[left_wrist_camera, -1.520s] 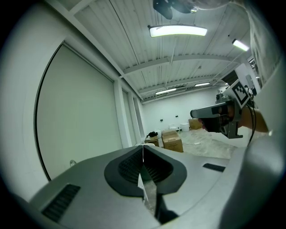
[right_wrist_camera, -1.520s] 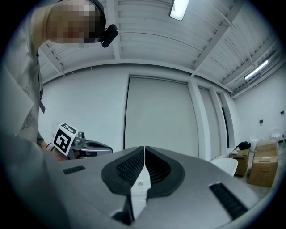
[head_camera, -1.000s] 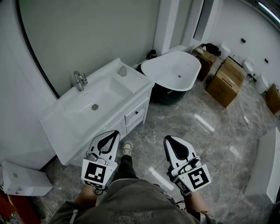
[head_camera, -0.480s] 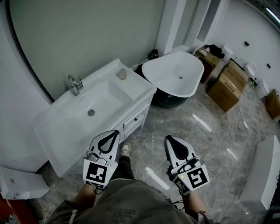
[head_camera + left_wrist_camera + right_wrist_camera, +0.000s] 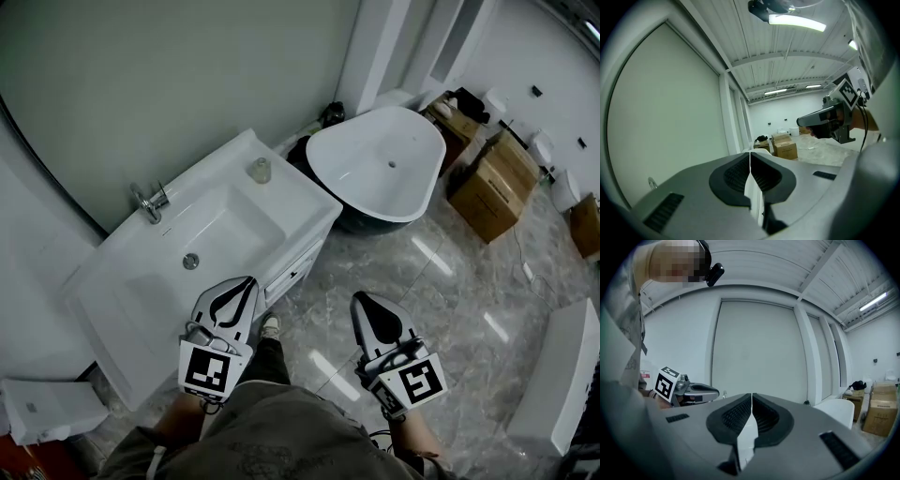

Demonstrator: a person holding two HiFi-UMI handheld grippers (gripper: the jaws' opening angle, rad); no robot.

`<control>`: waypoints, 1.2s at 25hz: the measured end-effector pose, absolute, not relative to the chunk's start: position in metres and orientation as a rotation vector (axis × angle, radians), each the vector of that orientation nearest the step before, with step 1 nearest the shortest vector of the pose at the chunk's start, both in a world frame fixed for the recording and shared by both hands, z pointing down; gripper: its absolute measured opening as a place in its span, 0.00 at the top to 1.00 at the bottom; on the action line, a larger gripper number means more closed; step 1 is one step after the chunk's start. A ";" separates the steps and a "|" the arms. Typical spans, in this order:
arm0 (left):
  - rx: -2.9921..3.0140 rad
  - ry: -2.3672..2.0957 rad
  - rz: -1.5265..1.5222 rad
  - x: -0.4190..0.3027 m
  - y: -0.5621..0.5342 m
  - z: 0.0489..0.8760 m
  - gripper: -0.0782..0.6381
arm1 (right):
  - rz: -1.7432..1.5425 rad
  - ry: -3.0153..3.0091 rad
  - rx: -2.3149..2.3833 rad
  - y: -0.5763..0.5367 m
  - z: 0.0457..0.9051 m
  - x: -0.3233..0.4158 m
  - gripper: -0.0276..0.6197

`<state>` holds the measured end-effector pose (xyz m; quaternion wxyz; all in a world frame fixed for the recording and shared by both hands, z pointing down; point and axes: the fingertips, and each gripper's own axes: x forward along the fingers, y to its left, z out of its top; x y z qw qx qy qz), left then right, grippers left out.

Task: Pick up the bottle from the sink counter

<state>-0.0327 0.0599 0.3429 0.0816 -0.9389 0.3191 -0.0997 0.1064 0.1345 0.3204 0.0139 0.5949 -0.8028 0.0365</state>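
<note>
The bottle point(image 5: 260, 170), small and pale with a cap, stands upright on the far right corner of the white sink counter point(image 5: 112, 309). In the head view both grippers hang low in front of the person, well short of the bottle. My left gripper point(image 5: 246, 282) is over the counter's front edge, jaws shut and empty. My right gripper point(image 5: 361, 298) is over the floor, also shut and empty. In the left gripper view the jaws point(image 5: 750, 155) meet in a thin line. The right gripper view shows its jaws point(image 5: 752, 396) likewise pressed together.
A chrome faucet point(image 5: 148, 201) stands behind the basin, whose drain point(image 5: 190, 261) shows. A white freestanding bathtub point(image 5: 384, 164) sits right of the counter. Cardboard boxes point(image 5: 492, 183) stand beyond it. A white fixture point(image 5: 553, 380) is at the right, another white box point(image 5: 52, 408) at the lower left. The floor is grey marble tile.
The head view has shifted: the counter and bottle now sit lower and nearer the grippers. Both grippers keep their place in the view and stay shut.
</note>
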 end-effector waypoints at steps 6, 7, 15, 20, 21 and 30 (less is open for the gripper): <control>-2.848 0.961 -0.304 -0.016 -0.028 0.338 0.87 | 0.167 -2.479 1.835 0.051 0.325 0.118 0.91; -2.851 0.965 -0.307 -0.015 -0.041 0.338 0.87 | 0.173 -2.477 1.827 0.037 0.326 0.119 0.91; -2.865 0.978 -0.336 -0.017 -0.144 0.344 0.87 | 0.169 -2.437 1.748 -0.073 0.331 0.118 0.91; -2.905 1.007 -0.247 -0.022 -0.191 0.340 0.87 | 0.175 -2.446 1.714 -0.130 0.336 0.110 0.91; -2.909 0.999 -0.258 -0.021 -0.199 0.343 0.86 | 0.176 -2.448 1.709 -0.139 0.337 0.108 0.91; -2.923 0.902 -0.284 0.003 -0.250 0.362 0.74 | 0.053 -2.415 1.617 -0.202 0.335 0.105 0.91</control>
